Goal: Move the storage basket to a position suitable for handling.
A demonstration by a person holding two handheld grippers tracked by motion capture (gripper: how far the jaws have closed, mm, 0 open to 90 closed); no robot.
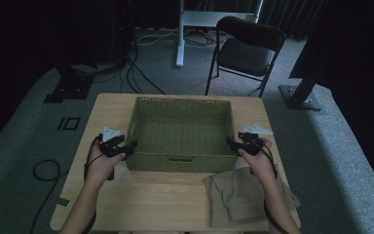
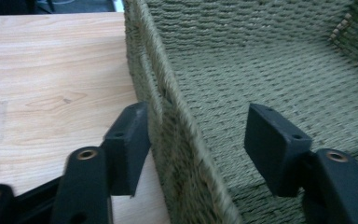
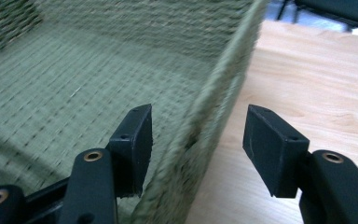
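Observation:
A green woven basket (image 1: 180,163) stands in the middle of the wooden table (image 1: 141,200), with nothing in it. My left gripper (image 1: 129,146) is at its left wall near the front corner. In the left gripper view the basket wall (image 2: 144,60) runs between the jaws of the left gripper (image 2: 196,112), one jaw outside and one inside; the pads stand off it, open. My right gripper (image 1: 233,144) is at the right wall. In the right gripper view the basket rim (image 3: 233,60) passes between the jaws of the right gripper (image 3: 199,109), which are open as well.
A crumpled tan cloth (image 1: 238,195) lies on the table's front right corner, under my right forearm. A black folding chair (image 1: 246,48) stands on the carpet beyond the table. Cables lie on the floor at the left.

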